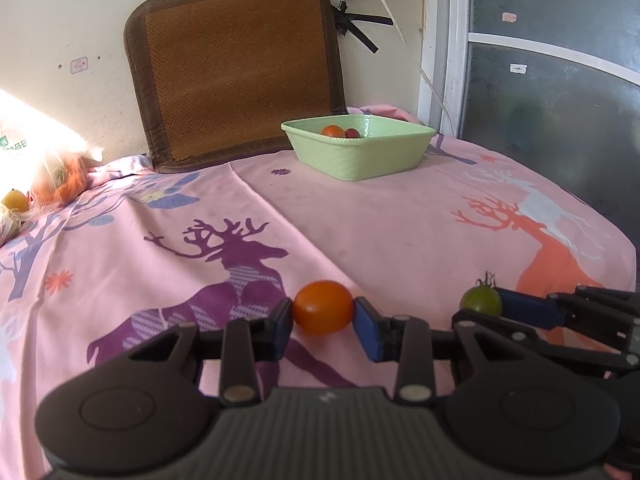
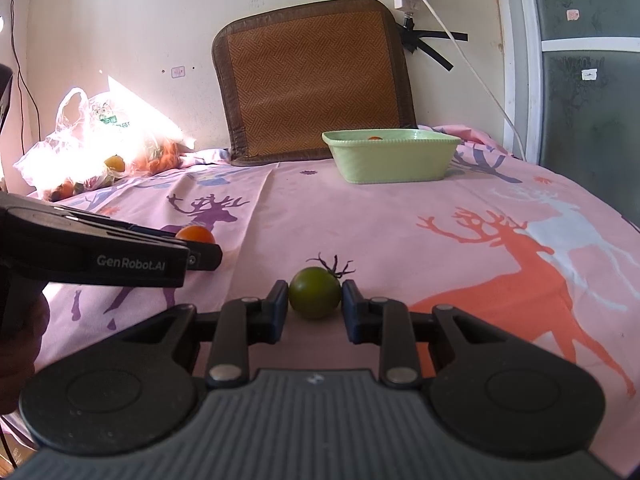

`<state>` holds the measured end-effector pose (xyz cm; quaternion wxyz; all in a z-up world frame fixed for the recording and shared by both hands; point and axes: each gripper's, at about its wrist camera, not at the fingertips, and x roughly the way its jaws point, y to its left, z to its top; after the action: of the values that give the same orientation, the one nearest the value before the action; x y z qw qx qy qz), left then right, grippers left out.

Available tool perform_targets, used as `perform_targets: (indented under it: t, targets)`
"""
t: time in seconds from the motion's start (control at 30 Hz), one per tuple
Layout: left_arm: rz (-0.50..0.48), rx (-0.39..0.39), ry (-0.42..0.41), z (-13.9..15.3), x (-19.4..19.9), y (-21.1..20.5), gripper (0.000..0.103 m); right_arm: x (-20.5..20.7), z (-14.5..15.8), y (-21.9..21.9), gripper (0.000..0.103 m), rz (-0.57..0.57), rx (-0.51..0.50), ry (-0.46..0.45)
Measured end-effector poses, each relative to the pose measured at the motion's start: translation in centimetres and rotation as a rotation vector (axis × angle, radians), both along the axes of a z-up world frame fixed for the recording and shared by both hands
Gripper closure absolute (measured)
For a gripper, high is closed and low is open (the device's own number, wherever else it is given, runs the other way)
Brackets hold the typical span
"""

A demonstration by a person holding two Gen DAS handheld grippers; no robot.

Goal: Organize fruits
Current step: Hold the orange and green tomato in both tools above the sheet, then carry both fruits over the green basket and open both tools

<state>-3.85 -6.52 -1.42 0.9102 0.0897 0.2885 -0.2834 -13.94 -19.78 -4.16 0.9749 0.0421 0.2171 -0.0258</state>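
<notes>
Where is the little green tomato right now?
The green tomato sits pinched in the right gripper, low over the pink deer cloth. The orange tomato in the left gripper is beside it, on its left.

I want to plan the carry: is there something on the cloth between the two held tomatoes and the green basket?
Nothing visible. The left gripper holds the orange tomato, the right gripper the green tomato. Only bare pink cloth lies before the green basket.

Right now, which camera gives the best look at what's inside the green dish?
The left wrist view: it looks over the green dish's rim at two tomatoes. The right wrist view shows only one orange top.
</notes>
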Motion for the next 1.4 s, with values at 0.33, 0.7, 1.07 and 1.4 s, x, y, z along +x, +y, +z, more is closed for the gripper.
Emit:
perform_targets:
  t: [0.33,0.7,1.07,1.4]
  targets:
    - [-0.035,0.012,-0.051,2.6,0.7,-2.2,0.07,0.1,1.8,-1.5,0.072,-0.03,0.039,-0.044]
    - [-0.072,0.008,-0.083,4.6,1.5,-4.9,0.07,0.1,3.1,-3.4,0.072,-0.062,0.055,-0.092]
    - [-0.106,0.002,-0.048,8.7,7.3,-7.4,0.07,3.8,6.8,-7.3,0.072,-0.039,0.087,-0.141]
    - [-0.105,-0.055,0.059,13.1,18.1,-11.7,0.07,12.8,10.6,-13.0,0.072,0.01,0.096,-0.112]
